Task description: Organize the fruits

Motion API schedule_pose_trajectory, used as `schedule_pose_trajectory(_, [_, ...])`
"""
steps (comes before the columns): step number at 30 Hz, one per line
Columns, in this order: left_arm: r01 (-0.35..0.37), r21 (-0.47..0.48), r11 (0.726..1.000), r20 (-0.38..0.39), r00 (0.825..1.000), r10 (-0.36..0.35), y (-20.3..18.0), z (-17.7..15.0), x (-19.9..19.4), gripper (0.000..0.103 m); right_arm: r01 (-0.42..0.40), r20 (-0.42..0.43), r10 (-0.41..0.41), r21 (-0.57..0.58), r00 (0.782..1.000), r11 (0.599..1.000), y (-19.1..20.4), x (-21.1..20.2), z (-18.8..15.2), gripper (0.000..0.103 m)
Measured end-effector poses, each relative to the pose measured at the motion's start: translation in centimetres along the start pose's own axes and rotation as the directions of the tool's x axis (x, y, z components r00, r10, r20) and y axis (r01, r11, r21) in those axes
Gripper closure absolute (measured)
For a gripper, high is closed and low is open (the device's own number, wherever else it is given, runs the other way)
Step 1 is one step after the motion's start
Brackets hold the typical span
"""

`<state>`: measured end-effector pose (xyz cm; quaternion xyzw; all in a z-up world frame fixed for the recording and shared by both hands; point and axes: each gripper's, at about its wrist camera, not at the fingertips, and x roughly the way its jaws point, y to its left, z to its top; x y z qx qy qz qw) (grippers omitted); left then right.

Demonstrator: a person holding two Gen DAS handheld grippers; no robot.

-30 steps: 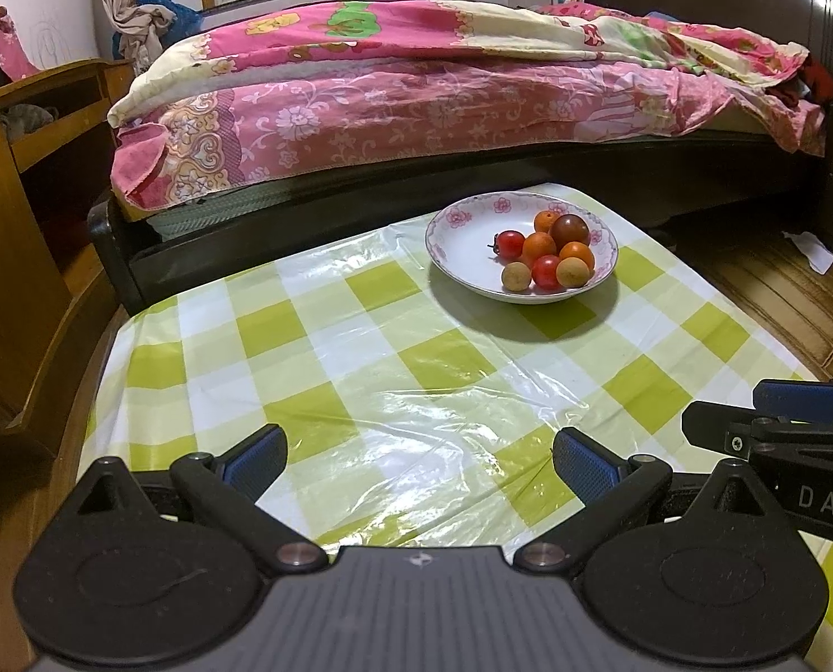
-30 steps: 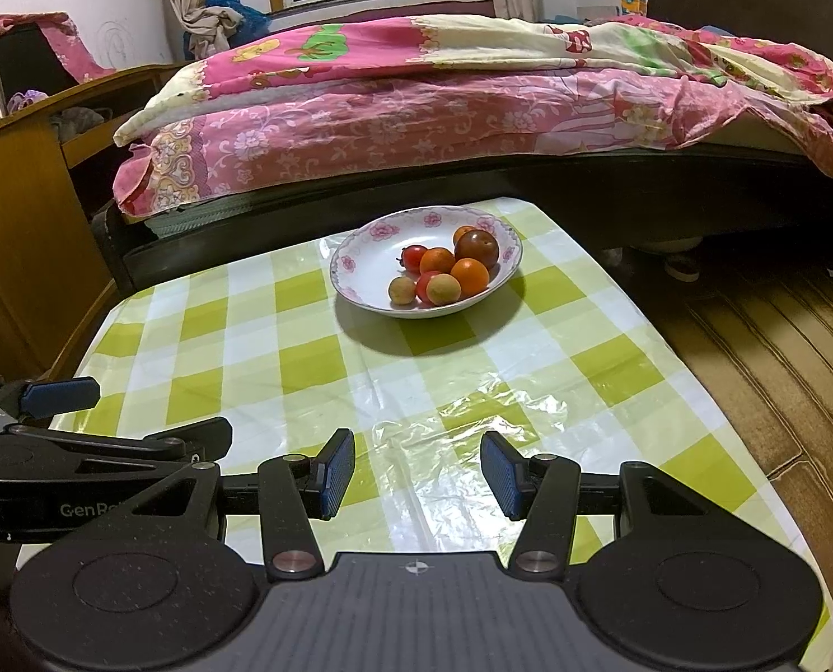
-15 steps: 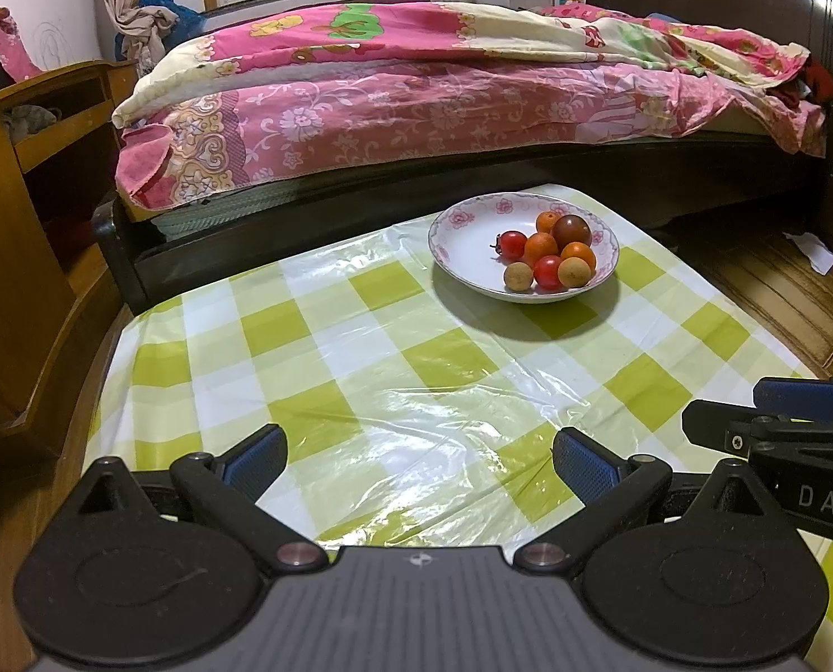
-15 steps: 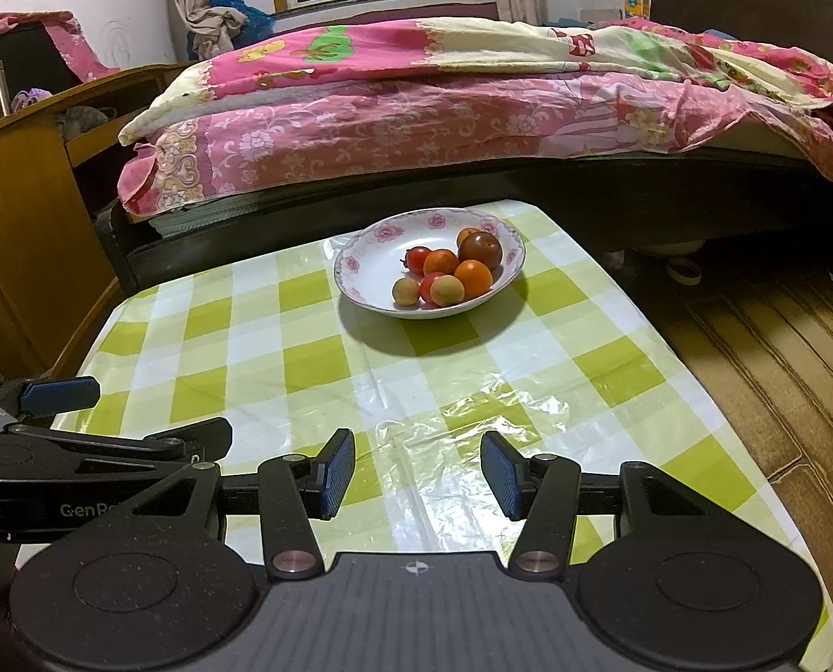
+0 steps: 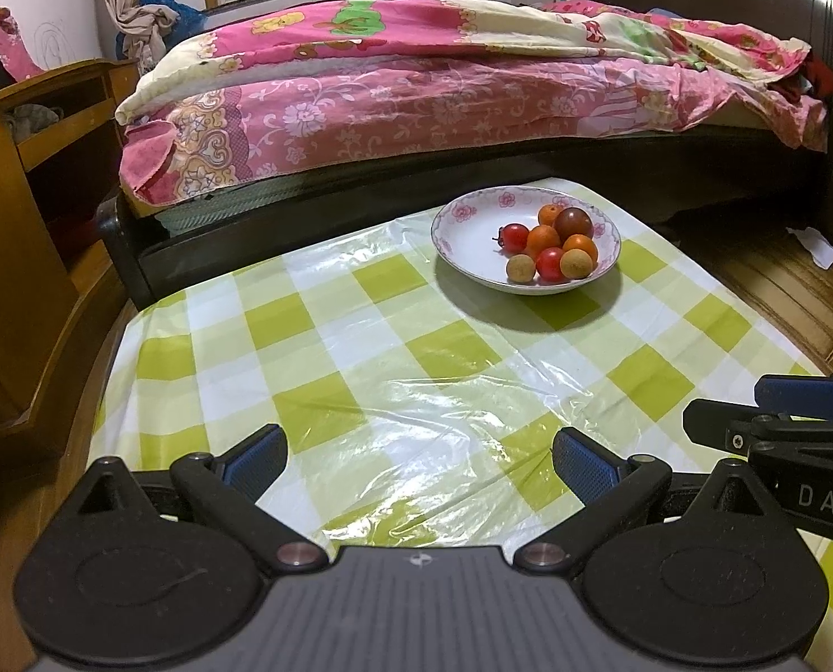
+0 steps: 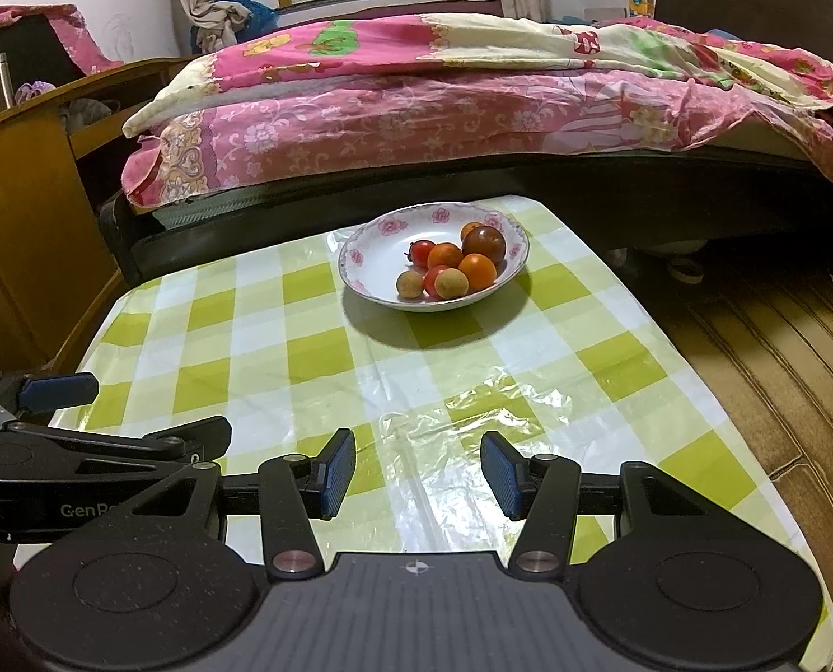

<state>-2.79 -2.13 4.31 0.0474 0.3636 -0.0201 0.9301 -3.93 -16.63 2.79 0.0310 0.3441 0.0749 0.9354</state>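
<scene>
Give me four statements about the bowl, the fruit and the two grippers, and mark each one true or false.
1. All the fruit lies in the flowered bowl. True.
2. The right gripper holds a tomato. False: its jaws are open and empty.
3. The bowl stands on a green checked tablecloth. True.
4. The left gripper is closed on the bowl's rim. False: it is open, well short of the bowl.

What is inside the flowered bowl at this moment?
The bowl holds a clustered pile of small fruits: red, orange, one dark reddish-brown, and two tan ones in front. Whether more fruit lies under the pile cannot be seen.
</scene>
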Motion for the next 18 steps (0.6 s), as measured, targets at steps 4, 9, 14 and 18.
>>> schedule_pose_trajectory(4, [-0.002, 0.001, 1.000, 0.002, 1.000, 0.002, -0.13, 0.01, -0.05, 0.000, -0.002, 0.001, 0.002, -0.002, 1.000, 1.000, -0.08, -0.06, -0.01, 0.055])
schedule_pose_trajectory(9, [-0.001, 0.002, 1.000, 0.002, 1.000, 0.001, -0.11, 0.01, -0.05, 0.000, -0.002, 0.001, 0.002, -0.002, 1.000, 1.000, -0.03, -0.09, -0.02, 0.055])
schedule_pose_trajectory(14, [-0.004, 0.003, 1.000, 0.004, 1.000, 0.004, -0.12, 0.01, -0.14, 0.000, -0.002, 0.002, 0.002, -0.002, 1.000, 1.000, -0.03, -0.10, -0.04, 0.055])
schedule_pose_trajectory(18, [-0.007, 0.004, 1.000, 0.011, 1.000, 0.007, -0.17, 0.06, -0.29, 0.000, -0.002, 0.003, 0.002, -0.002, 1.000, 1.000, -0.01, -0.11, -0.01, 0.055])
